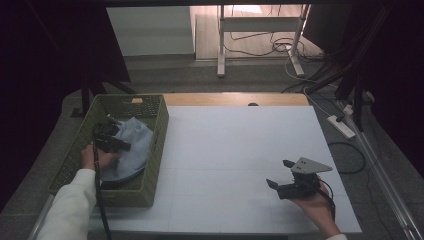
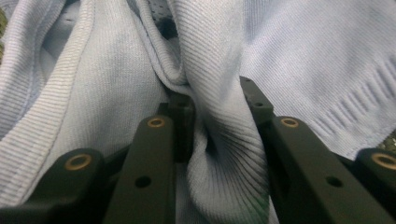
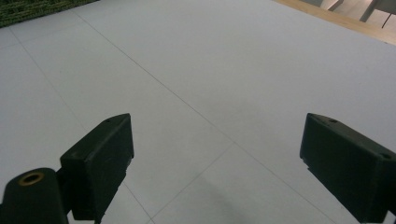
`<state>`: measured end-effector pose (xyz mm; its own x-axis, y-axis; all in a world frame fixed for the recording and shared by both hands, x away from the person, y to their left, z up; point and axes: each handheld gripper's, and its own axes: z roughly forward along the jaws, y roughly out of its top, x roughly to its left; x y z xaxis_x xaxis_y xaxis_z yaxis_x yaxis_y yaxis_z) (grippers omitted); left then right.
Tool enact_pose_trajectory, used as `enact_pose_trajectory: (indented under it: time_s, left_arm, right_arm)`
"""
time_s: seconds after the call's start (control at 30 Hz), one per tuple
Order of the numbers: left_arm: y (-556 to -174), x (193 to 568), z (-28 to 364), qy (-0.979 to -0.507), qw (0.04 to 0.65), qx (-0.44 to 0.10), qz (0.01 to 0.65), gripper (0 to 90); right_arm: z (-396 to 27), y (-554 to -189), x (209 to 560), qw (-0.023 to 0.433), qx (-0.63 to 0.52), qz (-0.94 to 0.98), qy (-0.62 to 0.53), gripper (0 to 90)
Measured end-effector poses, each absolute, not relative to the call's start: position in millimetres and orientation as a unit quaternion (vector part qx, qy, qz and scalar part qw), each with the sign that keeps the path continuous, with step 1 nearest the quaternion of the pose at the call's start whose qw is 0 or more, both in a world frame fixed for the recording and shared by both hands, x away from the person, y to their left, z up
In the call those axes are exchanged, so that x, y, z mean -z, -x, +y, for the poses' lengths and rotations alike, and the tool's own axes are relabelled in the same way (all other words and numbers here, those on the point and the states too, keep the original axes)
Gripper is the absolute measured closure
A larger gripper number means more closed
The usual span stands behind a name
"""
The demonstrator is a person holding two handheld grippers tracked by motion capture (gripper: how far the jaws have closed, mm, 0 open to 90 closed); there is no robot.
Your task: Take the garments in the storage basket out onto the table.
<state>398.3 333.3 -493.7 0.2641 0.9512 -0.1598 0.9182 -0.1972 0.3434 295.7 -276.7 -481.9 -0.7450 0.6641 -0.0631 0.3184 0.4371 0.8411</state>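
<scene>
Left of frame, inside green basket point(image 1: 152, 150): pale blue knit garment point(image 1: 132, 145). Your left gripper point(image 2: 217, 109) pinches raised fold. Soft, light, limp fabric; grip bunched fold deep, not ribbed hem. Your right gripper point(image 1: 280, 175) idle, jaws apart over white table point(image 1: 225, 150).

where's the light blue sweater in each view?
High view: sweater lies in the green basket at left, under the left gripper.
Left gripper view: sweater spreads across the frame, with a fold of it pinched between the jaws.
Right gripper view: not in it; white table, with the basket's edge at top left.
Shared landmark: the green basket.
</scene>
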Motion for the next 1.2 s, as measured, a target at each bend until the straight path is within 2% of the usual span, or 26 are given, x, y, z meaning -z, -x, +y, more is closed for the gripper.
enact_pose_trajectory:
  time_s: [0.67, 1.2]
  left_arm:
    - [-374, 463, 352, -0.729, 0.298, -0.087, 0.610, 73.6]
    - [-356, 443, 363, -0.699, 0.347, -0.131, 0.612, 73.7]
  right_arm:
    - [-278, -295, 482, 0.199, -0.440, 0.823, -0.299, 10.1]
    - [-278, -295, 482, 0.202, -0.442, 0.821, -0.301, 10.1]
